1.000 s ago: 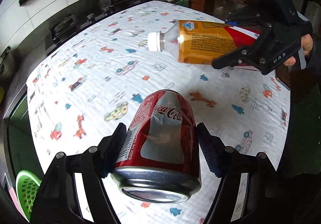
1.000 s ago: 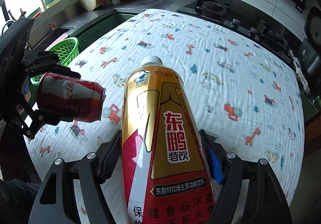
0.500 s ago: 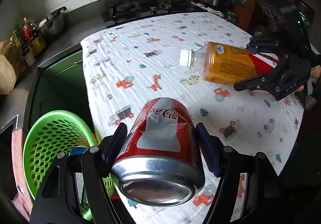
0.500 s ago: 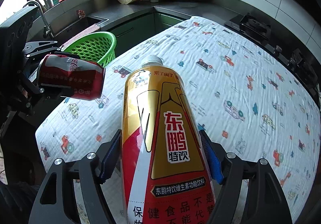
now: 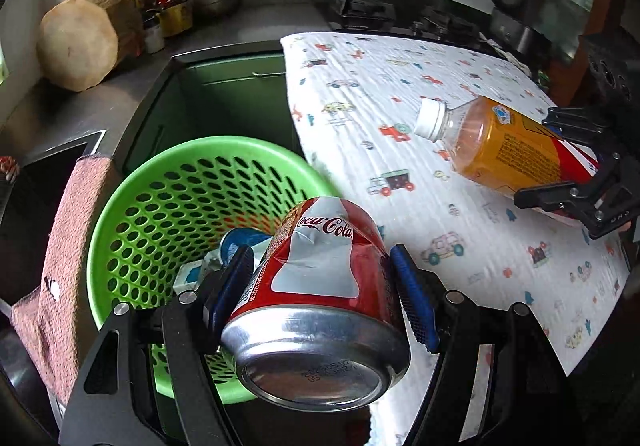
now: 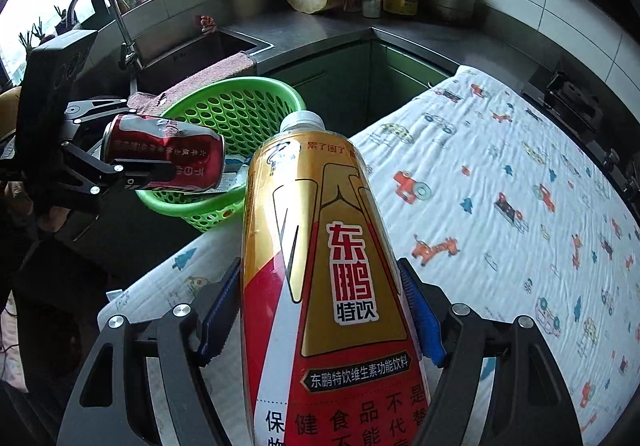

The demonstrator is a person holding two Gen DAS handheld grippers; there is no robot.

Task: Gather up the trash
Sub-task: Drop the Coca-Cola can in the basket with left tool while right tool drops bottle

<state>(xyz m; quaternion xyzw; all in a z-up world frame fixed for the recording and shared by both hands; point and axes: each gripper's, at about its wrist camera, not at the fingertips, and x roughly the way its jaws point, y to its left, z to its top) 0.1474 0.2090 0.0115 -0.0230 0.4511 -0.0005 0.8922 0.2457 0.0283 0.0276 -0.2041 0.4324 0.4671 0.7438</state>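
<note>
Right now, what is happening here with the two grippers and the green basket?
A person is collecting trash with two handheld grippers. The left gripper is shut on a dented Coca-Cola can and holds it at the green basket, which already contains some trash. The right gripper is shut on a yellow drink bottle with a white cap, above the patterned tablecloth. Neither item has been dropped yet.

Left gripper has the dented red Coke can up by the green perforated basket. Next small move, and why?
Probably ease the left gripper a little farther over the green perforated plastic basket, then open. The dented red Coke can hangs at the basket's near rim, so releasing now risks clipping the rim. The right gripper holds the gold-labelled plastic drink bottle back over the patterned tablecloth.
</note>
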